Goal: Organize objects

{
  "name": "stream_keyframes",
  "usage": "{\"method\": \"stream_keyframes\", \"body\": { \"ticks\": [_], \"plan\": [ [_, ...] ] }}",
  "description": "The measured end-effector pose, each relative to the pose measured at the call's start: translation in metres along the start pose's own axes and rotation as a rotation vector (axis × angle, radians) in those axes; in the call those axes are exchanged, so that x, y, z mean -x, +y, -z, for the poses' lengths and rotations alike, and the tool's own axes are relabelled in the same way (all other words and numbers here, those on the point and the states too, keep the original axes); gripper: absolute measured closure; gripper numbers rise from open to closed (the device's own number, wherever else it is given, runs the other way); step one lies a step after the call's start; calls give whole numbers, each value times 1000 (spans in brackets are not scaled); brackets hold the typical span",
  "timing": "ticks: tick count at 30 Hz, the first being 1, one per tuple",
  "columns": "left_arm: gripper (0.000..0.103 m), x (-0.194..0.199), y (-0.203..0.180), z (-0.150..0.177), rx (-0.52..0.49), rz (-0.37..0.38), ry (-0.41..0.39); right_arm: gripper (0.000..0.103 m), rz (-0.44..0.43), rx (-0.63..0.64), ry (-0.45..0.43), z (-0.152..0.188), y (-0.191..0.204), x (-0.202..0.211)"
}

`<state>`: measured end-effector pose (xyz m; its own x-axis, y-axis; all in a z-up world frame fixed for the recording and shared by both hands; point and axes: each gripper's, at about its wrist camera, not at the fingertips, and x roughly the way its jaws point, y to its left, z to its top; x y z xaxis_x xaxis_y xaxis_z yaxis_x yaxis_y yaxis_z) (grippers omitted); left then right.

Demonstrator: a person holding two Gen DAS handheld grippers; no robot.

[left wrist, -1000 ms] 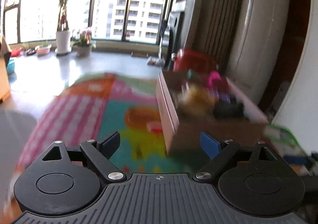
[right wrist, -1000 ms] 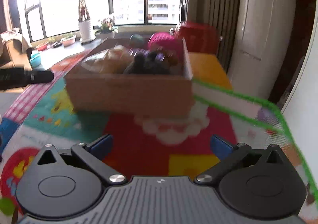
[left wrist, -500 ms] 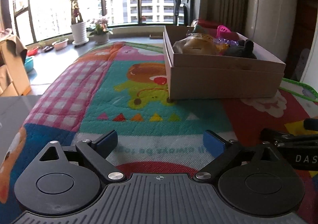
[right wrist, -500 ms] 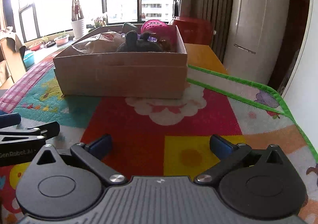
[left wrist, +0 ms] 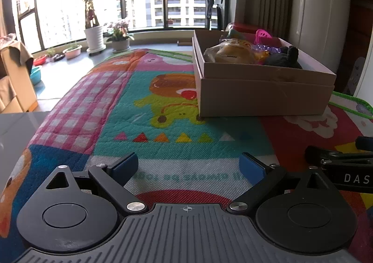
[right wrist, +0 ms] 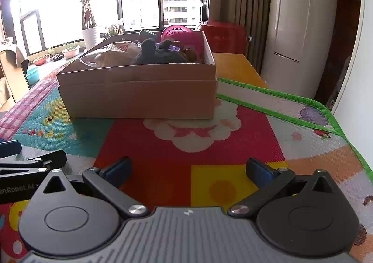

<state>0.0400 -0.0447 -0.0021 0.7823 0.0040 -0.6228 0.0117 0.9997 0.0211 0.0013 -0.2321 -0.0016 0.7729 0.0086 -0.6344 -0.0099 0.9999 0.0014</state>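
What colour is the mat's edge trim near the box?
Bright green; the mat's edge trim shows best in the right wrist view, right of the cardboard box.

White "DAS" on right gripper [left wrist: 345, 169] body, rest cut off at frame edge. "enRobot.AI" partly readable on left gripper [right wrist: 28, 169] body. Play mat [left wrist: 163, 109] has a printed txt line, upside down, unreadable. Wrapped snack label in cardboard box [left wrist: 263, 97] too small.
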Motion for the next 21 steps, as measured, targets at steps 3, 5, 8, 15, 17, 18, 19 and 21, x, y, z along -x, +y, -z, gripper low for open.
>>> {"method": "stream_keyframes", "body": {
  "ticks": [3,5,8,15,17,18,19,21],
  "plan": [
    [4,0,0,0,1,1,0,0,-1,0,-1,0,0,0],
    [4,0,0,0,3,3,0,0,-1,0,0,0,0,0],
    [4,0,0,0,3,2,0,0,-1,0,-1,0,0,0],
    [4,0,-1,0,3,2,-1,0,-1,0,-1,0,0,0],
    [4,0,0,0,3,2,0,0,-1,0,-1,0,0,0],
    [4,0,0,0,4,2,0,0,-1,0,-1,0,0,0],
    [4,0,0,0,3,2,0,0,-1,0,-1,0,0,0],
    [4,0,0,0,3,2,0,0,-1,0,-1,0,0,0]
  ]
}}
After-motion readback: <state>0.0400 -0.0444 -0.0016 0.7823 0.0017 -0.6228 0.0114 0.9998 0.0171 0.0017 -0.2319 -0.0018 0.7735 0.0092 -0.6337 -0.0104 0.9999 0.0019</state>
